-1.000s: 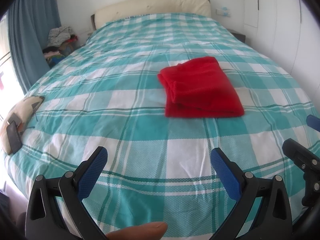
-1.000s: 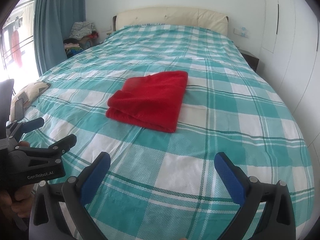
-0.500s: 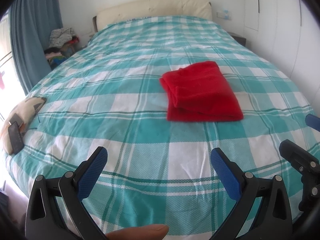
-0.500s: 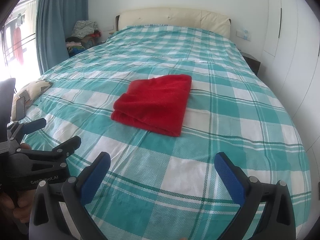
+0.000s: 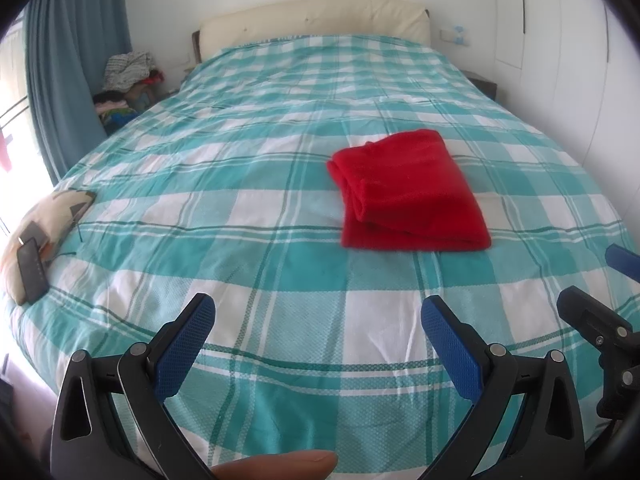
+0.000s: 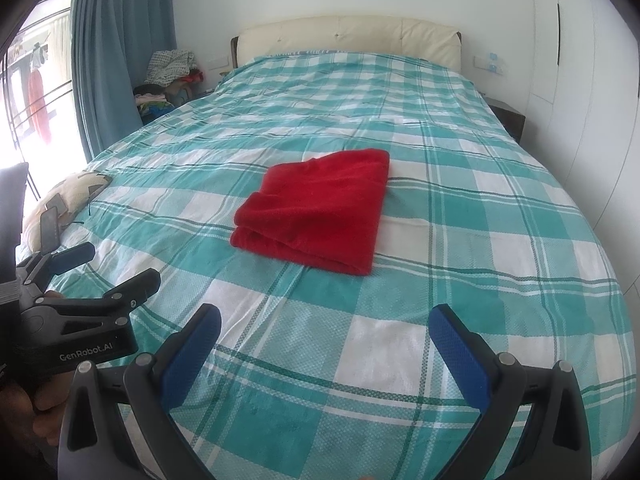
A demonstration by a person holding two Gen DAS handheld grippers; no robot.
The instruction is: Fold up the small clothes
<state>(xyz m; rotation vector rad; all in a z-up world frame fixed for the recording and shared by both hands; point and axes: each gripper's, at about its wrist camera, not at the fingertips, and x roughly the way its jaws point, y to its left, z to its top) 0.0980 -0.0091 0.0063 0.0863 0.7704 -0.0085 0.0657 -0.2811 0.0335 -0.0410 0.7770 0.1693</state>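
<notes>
Lying folded on the checked bedspread [image 5: 280, 280], red garment [image 5: 408, 192], long axis toward headboard [image 5: 312, 20]; both tongs released, apart from it.

"GenRobot.AI" in pale letters, on the left tool [image 6: 86, 264] (black body)

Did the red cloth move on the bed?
No. The folded red cloth sits on the same white and teal squares of the plaid bedspread as before; only the cameras shifted.
</notes>
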